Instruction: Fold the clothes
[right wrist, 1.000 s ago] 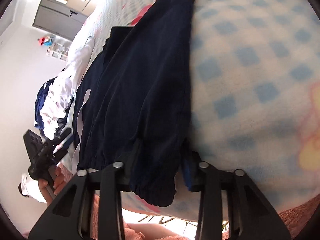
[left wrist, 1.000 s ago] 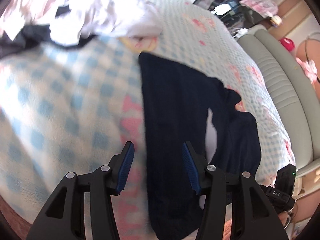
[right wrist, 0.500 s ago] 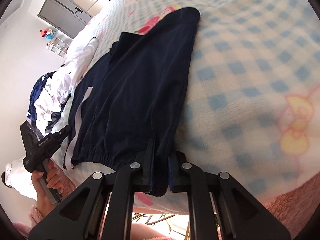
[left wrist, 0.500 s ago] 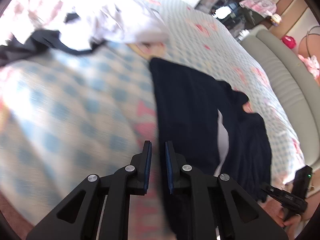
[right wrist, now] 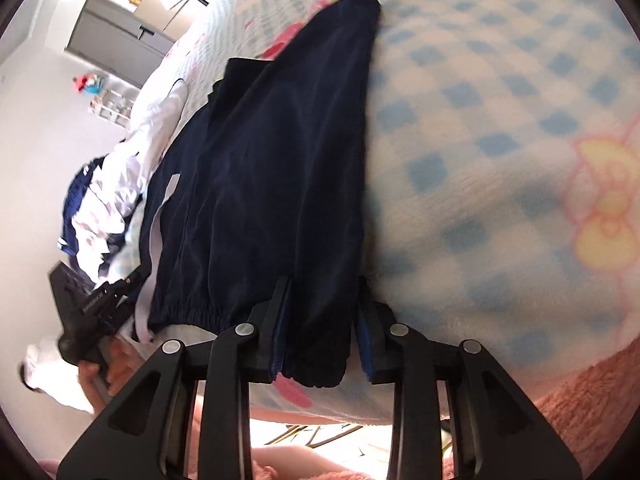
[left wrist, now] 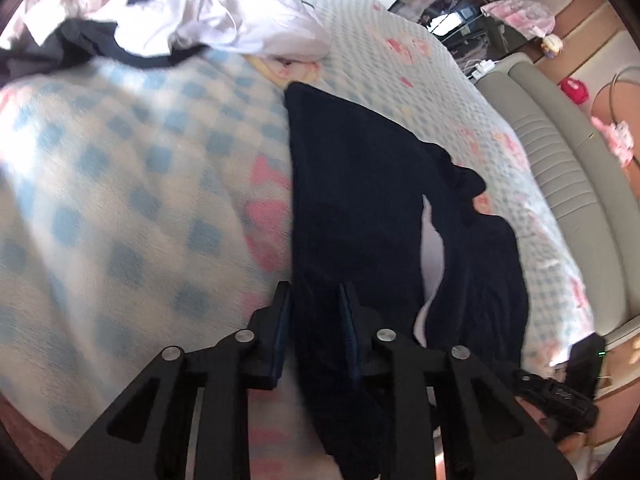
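Note:
Navy trousers (left wrist: 360,184) lie lengthwise on a blue-checked blanket (left wrist: 120,200), with a white lining strip showing near their right side. My left gripper (left wrist: 316,320) straddles the near left edge of the trousers, jaws partly apart with dark cloth between them. In the right wrist view the same trousers (right wrist: 280,152) stretch away from the elastic waistband. My right gripper (right wrist: 322,312) sits at the waistband's right corner. Its jaws are apart and the cloth hangs loosely between them.
A pile of white and dark clothes (left wrist: 208,12) lies at the far end of the bed, also seen as a heap (right wrist: 108,200) at left. A grey padded bench (left wrist: 560,152) runs along the bed's right side. Pink fleece (right wrist: 580,400) is near my right gripper.
Both grippers stood wide open a second ago, closed half a second ago (the right on the waistband), and have now parted again. The left has shifted right onto the trousers' edge.

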Demonstrator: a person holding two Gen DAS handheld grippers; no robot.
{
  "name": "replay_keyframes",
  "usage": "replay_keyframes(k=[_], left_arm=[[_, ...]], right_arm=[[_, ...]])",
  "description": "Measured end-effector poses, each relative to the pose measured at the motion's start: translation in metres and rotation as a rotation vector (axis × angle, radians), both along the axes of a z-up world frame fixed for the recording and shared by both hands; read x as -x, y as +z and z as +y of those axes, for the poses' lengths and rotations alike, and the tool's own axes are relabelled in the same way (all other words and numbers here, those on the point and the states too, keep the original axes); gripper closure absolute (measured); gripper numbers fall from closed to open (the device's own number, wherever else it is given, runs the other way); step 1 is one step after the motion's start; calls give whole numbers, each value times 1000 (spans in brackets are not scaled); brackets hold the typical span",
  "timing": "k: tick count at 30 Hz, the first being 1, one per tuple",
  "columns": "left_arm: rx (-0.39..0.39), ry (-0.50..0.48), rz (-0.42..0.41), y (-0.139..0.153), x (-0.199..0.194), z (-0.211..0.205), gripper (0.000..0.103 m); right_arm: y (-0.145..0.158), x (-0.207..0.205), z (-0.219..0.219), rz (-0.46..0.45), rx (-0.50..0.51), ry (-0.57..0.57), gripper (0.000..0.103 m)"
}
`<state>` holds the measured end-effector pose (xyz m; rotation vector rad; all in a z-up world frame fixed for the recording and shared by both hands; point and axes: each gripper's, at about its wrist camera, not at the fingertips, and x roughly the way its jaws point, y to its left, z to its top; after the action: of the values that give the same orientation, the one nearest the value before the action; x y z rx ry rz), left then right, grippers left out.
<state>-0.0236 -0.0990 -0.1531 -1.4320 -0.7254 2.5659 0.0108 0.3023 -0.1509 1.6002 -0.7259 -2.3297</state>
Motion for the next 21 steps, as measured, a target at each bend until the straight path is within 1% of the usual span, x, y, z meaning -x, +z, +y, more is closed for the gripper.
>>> replay_keyframes(k=[3,4,5,6,8,10,13,14,15,18,20,21], left_arm=[[127,62,37,12,-4,-6,77],[155,79,47,16,-5,-9,75],[112,79,48,17,-6,-16,73],[89,71,45,18,-6,-18,71],[86,6,52,24,-1,-7,71],[97,-118,83,39,11,18,71],[134,-283,113,62,41,67,68],[147,-331,116,69,53,84,68],[153,-356,99,70,67,97,68],[169,-391,57,72,106,136,68],[183,-425,62,71,125,160,68],[187,-442,57,67,135,170,68]], right_arm=[[19,-4,-2,31,-89,1,73],[26,-5,4,48,-97,-10,73],[33,-6,9,66,-104,-22,73],[40,-5,16,85,-100,-34,72],[55,-1,29,120,-98,-47,70],[67,11,34,150,-118,-30,68],[76,39,32,150,-169,-10,67],[77,49,29,148,-171,-6,67],[77,58,30,143,-161,-7,67],[68,82,40,93,-112,-26,67],[61,96,41,67,-84,-40,67],[57,104,40,60,-91,-46,66]])
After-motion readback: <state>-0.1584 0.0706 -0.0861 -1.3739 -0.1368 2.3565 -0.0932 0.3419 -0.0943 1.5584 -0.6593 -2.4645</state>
